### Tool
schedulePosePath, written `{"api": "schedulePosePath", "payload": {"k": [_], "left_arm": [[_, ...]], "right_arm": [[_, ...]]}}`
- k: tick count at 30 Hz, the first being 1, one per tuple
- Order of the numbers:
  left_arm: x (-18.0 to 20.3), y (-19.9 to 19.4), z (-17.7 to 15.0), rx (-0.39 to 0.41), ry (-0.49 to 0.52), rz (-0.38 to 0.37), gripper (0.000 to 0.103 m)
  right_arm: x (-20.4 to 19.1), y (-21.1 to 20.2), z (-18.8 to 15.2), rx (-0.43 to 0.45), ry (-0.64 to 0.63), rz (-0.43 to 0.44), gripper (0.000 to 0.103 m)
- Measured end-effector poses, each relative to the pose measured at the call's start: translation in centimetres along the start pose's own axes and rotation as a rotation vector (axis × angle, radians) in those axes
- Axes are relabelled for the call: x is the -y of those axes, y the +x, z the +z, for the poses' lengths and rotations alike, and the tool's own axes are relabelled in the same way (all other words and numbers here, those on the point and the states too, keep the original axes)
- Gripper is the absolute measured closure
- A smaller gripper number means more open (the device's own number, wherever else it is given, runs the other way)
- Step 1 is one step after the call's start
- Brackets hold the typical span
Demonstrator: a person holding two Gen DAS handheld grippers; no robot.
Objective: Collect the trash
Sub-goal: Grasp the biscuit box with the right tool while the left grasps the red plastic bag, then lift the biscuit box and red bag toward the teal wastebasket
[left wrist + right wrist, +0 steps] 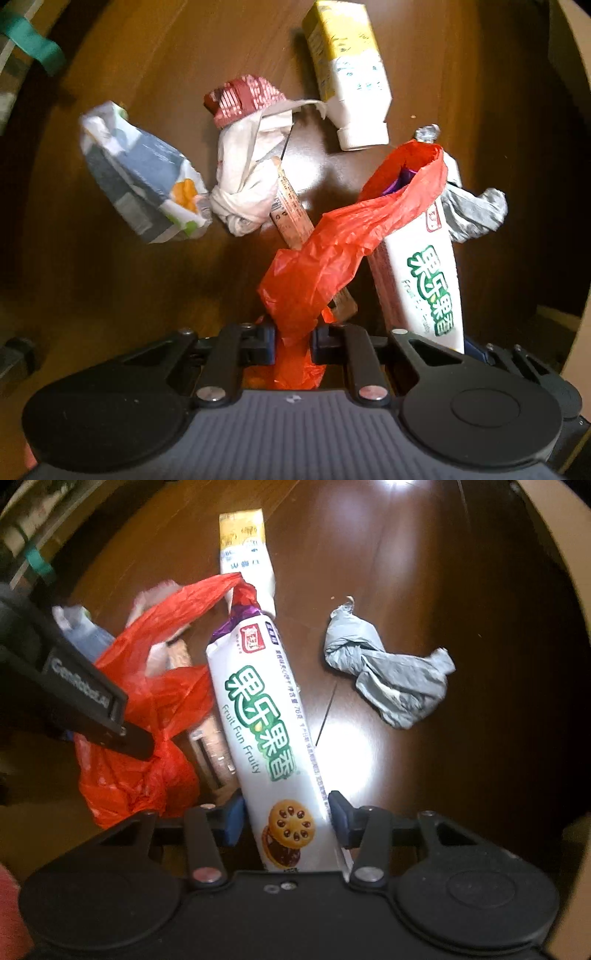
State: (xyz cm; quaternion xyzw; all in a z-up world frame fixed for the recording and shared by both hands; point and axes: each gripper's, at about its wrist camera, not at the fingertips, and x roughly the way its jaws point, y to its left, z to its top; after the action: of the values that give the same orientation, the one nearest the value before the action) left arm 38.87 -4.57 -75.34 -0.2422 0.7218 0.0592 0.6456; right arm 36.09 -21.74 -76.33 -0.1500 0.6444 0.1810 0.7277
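Observation:
My left gripper [293, 343] is shut on the rim of a red plastic bag [332, 251], held above the brown table. My right gripper [286, 821] is shut on a white cookie packet [273, 734] with green lettering, whose far end pokes into the bag's mouth [240, 590]. The packet also shows in the left wrist view [424, 280]. Loose on the table lie a yellow-white bottle [351, 74], a knotted white wrapper with a red end [247, 155], a blue-grey snack bag [140, 173], a thin tan packet [291, 206] and a crumpled grey bag [388, 675].
The brown wooden table [443, 572] has a curved edge at right, with a tan surface [554, 524] beyond it. A green strap [33, 40] and shelves sit at far left. The left gripper's black body [66, 694] crosses the right wrist view's left side.

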Motion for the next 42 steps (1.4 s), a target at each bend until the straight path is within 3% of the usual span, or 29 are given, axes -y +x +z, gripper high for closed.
{"api": "schedulePosePath", "payload": {"k": [7,14,24,28,35,42], "left_arm": [[0.0,-8.4,-2.0,0.028,0.017,0.023,0.088],[1.1,-20.0,-3.7,0.087,0.07,0.002,0.088],[1.5,-38.7,-7.4,0.189,0.073,-0.056,0.088],[1.5,-45.3,-9.1,0.227,0.092,-0.047,0.088],[-1.3,-57.0,-11.4,0.293,0.029,-0.131,0.088],[-5.6,-67.3,-12.9,0.436,0.005,-0.172,0.088]], "right_arm": [[-0.4,-7.8,-1.1,-0.024,0.107,0.078,0.058],[-1.4,-19.5,-1.6,0.002,0.131,0.138,0.059],[-2.7,-39.0,0.5,0.141,0.085,0.225,0.06],[-4.1,-46.0,1.7,0.214,0.042,0.237,0.06],[-7.4,-57.1,3.2,0.295,-0.005,0.296,0.061],[-11.4,-65.7,4.3,0.389,-0.074,0.349,0.06]]}}
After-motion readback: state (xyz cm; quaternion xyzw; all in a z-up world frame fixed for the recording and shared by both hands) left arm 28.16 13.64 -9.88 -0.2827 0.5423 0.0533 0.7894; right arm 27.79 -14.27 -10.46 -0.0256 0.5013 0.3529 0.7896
